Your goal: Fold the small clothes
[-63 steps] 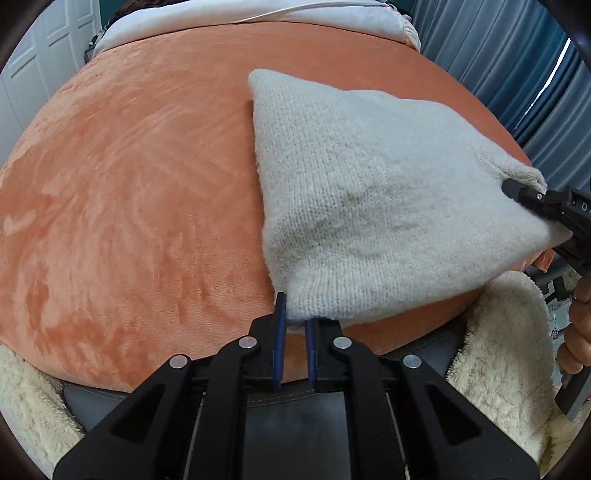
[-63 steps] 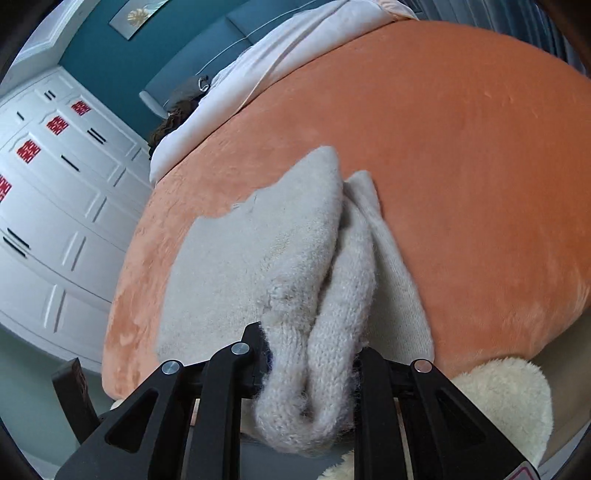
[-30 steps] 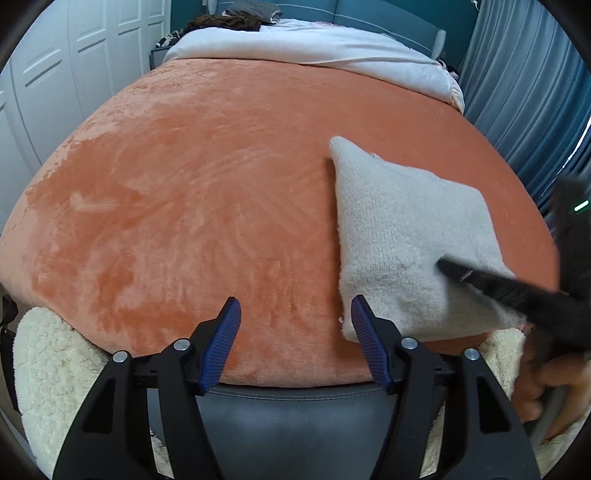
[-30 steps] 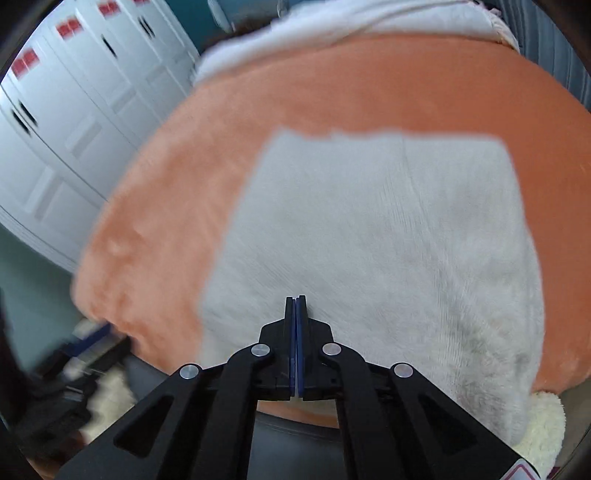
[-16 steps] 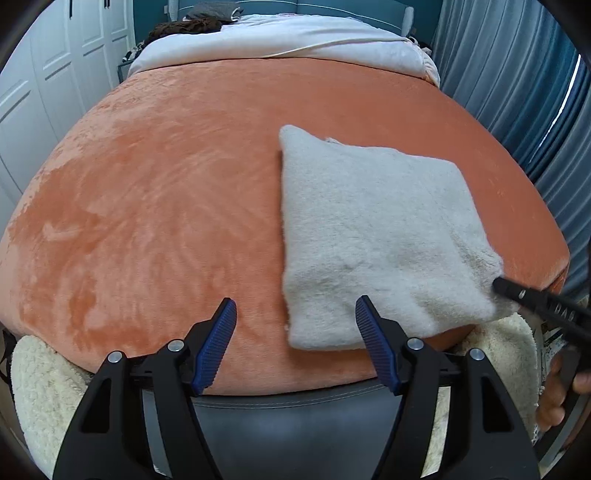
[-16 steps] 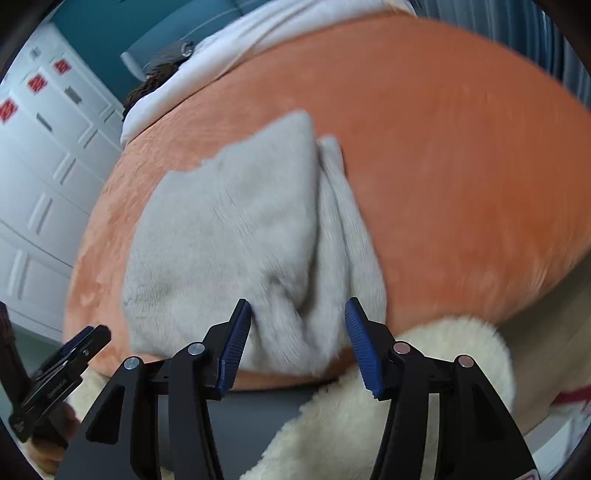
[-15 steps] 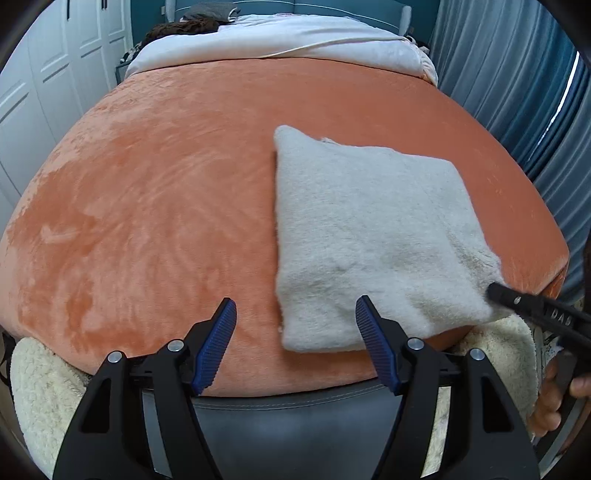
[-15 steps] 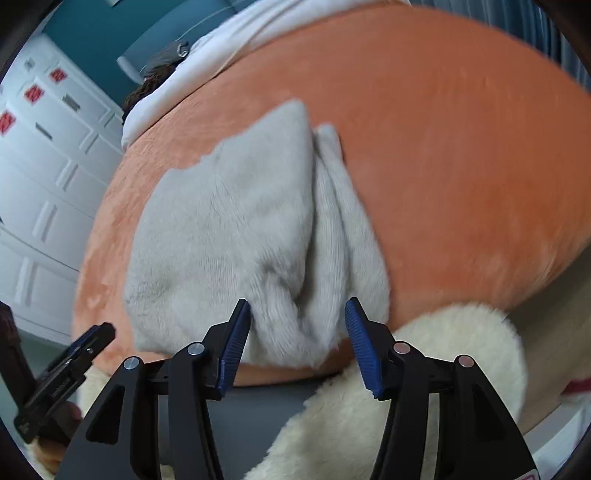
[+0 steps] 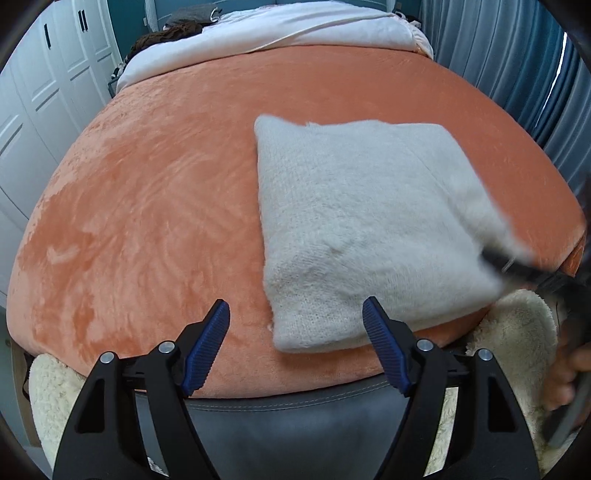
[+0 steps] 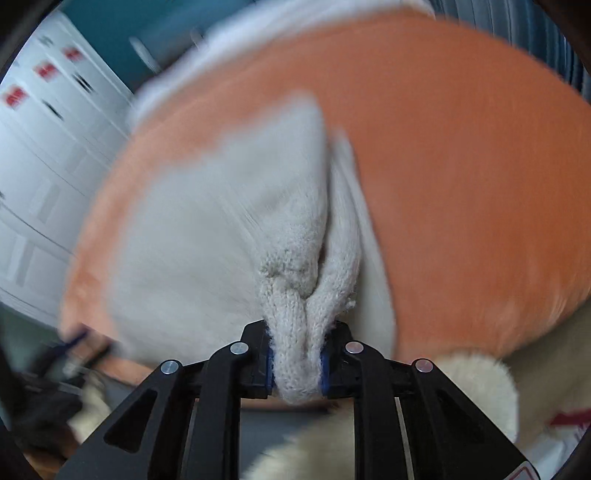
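A folded cream knitted garment (image 9: 365, 221) lies on the orange bed cover (image 9: 147, 206), near its front edge. My left gripper (image 9: 297, 345) is open and empty, with the garment's near left corner between its fingertips. My right gripper (image 10: 295, 369) is shut on the garment's near right corner (image 10: 295, 325), where the knit bunches into folds. It shows blurred at the right edge of the left wrist view (image 9: 517, 267). The right wrist view is blurred by motion.
A cream fleecy throw (image 9: 517, 332) hangs over a grey bench (image 9: 295, 417) at the foot of the bed. A white duvet (image 9: 280, 26) lies at the bed's head. White wardrobe doors (image 9: 37, 96) stand on the left, blue curtains (image 9: 517, 55) on the right.
My right gripper was open around the garment's right corner and has now shut on it. My left gripper has stayed open and has moved a little closer to the garment.
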### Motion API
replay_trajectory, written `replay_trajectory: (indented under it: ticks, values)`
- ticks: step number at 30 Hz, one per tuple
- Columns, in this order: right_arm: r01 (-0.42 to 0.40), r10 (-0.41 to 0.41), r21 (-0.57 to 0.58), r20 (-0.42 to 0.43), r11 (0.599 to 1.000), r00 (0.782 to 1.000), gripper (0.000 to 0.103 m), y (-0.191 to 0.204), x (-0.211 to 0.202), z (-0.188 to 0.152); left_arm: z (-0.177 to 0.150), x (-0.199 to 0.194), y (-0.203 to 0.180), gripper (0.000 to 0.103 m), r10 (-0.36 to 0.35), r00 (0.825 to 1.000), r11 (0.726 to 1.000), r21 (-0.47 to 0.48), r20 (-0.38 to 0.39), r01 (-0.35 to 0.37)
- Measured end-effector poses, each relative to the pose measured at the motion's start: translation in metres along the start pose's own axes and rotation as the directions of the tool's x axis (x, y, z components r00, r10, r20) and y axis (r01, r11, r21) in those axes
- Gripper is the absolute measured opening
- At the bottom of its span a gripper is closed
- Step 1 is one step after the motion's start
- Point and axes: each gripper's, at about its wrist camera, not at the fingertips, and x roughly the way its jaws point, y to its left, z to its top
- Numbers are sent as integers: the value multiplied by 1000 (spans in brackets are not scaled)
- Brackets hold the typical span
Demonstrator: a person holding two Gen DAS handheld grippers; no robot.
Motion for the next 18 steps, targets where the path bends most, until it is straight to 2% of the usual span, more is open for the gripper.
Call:
replay_trajectory:
  ticks: [3, 5, 7, 10, 12, 14, 15, 17, 18]
  values:
    - [-55, 53, 34, 52, 998, 997, 23, -2, -19, -3, -4, 6, 2, 72, 18, 1000, 1000, 10, -19, -18]
    - [-21, 16, 42, 104, 999, 994, 33, -1, -40, -2, -5, 8, 8, 72, 24, 999, 1000, -3, -31, -24]
    - [-3, -2, 35, 141, 999, 990, 34, 3, -57, -3, -3, 7, 13, 72, 20, 999, 999, -29, -29, -21]
    - [37, -32, -20, 228, 999, 973, 21, 25, -78, -3, 7, 2, 12, 72, 12, 1000, 1000, -27, 2, -11]
    - [32, -12, -72, 264, 997, 965, 16, 38, -84, 5, 17, 0, 6, 74, 6, 1000, 1000, -19, 26, -6]
    - [32, -3, -114, 239, 993, 971, 7, 37, -77, 10, 27, 4, -1, 74, -5, 1000, 1000, -17, 30, 6]
    - [57, -29, -132, 205, 990, 978, 5, 40, -61, 13, 31, 9, -4, 74, -6, 1000, 1000, -10, 25, 6]
    - [114, -100, -130, 108, 985, 989, 0, 36, -23, 18, 35, 24, -11, 74, 12, 1000, 1000, 9, -4, -12]
    - [112, -107, -114, 47, 987, 993, 0, 29, 0, 18, 35, 35, -13, 75, 19, 999, 1000, 16, -40, -18]
